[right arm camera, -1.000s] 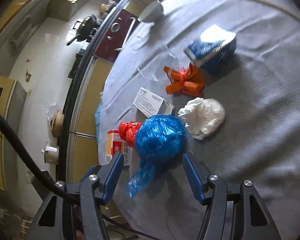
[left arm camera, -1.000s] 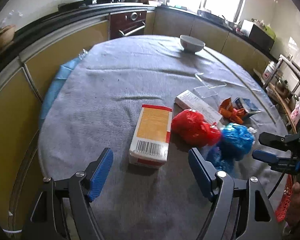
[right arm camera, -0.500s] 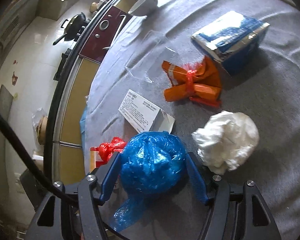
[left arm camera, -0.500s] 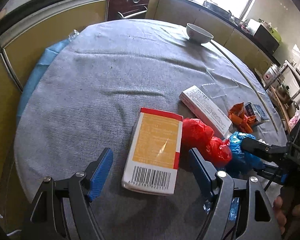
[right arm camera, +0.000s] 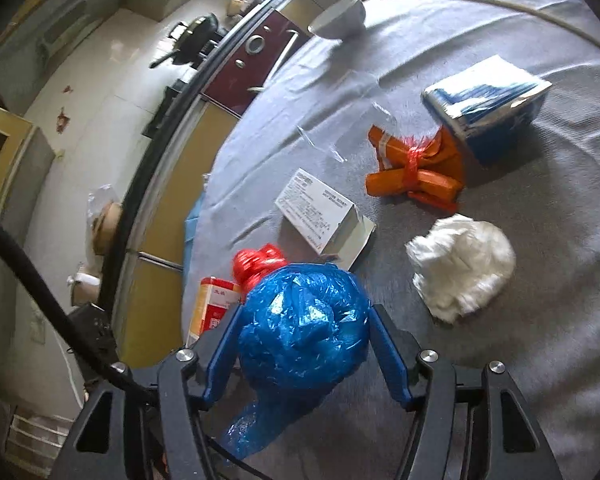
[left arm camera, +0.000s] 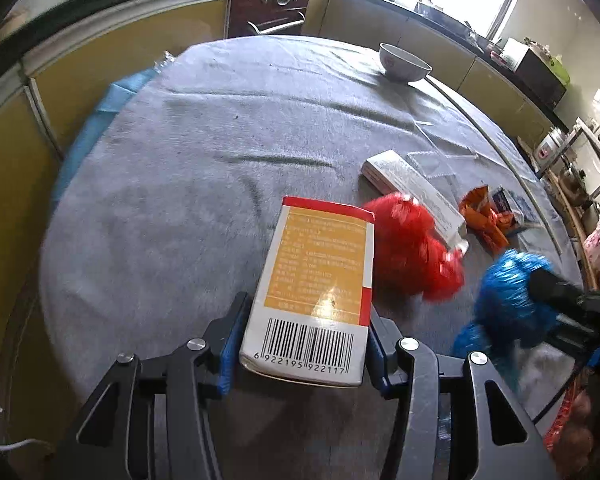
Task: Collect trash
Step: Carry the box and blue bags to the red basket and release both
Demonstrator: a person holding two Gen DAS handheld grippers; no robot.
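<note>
An orange and white carton (left arm camera: 320, 264) with a barcode lies on the grey tablecloth (left arm camera: 200, 160). My left gripper (left arm camera: 306, 320) is closing on it, and both blue pads touch its sides. A crumpled blue plastic bag (right arm camera: 300, 304) sits between the pads of my right gripper (right arm camera: 306, 332), whose jaws are closing and press on it. In the left wrist view that blue bag (left arm camera: 504, 292) and the right gripper (left arm camera: 560, 292) show at the right. A red bag (left arm camera: 412, 248) lies between the carton and the blue bag.
A white box (right arm camera: 320, 210), an orange wrapper bundle (right arm camera: 416, 172), a blue and white pack (right arm camera: 488, 104) and a white crumpled wad (right arm camera: 460, 268) lie beyond the blue bag. A bowl (left arm camera: 404, 62) stands at the far edge. Kitchen cabinets ring the table.
My left gripper came down over the carton and its jaws closed onto its sides. The right gripper moved in around the blue bag and now grips it.
</note>
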